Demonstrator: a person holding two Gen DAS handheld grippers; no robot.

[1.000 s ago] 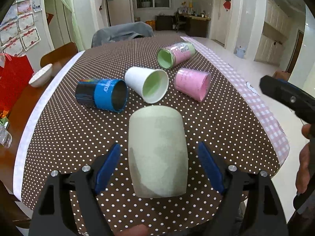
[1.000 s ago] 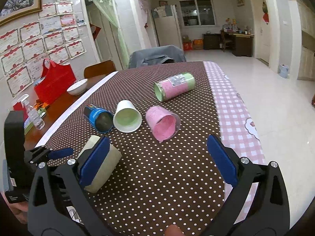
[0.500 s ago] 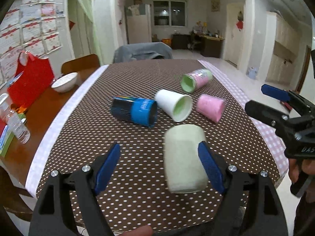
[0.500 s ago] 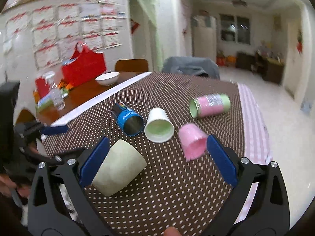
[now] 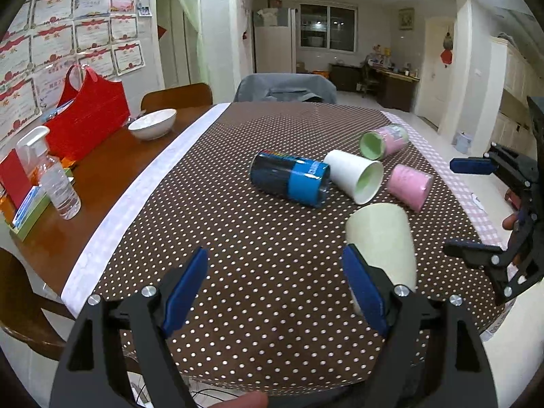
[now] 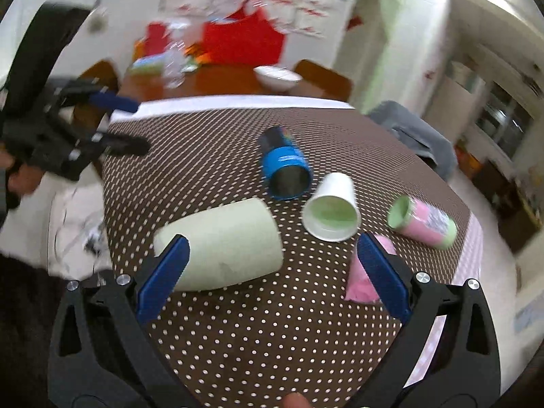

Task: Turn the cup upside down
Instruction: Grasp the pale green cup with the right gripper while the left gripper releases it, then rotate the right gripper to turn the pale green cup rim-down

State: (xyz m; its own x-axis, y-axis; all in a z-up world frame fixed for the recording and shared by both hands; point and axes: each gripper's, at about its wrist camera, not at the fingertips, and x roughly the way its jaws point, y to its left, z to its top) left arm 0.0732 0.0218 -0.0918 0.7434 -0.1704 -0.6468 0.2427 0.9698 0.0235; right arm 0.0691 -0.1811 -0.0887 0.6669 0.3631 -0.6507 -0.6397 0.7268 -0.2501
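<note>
Both tongs stand apart, gripping nothing. Left tongs (image 5: 275, 289) have the pale green cup (image 5: 382, 243) lying on its side just beyond the right pad; right tongs (image 6: 272, 268) see it (image 6: 221, 244) behind the left pad, on the dotted counter (image 6: 272, 333). Writing on the blue cup (image 5: 289, 178) is too small to read.

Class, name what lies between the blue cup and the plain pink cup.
The white cup lies between the blue cup and pink cup, on its side, in the left wrist view.
</note>
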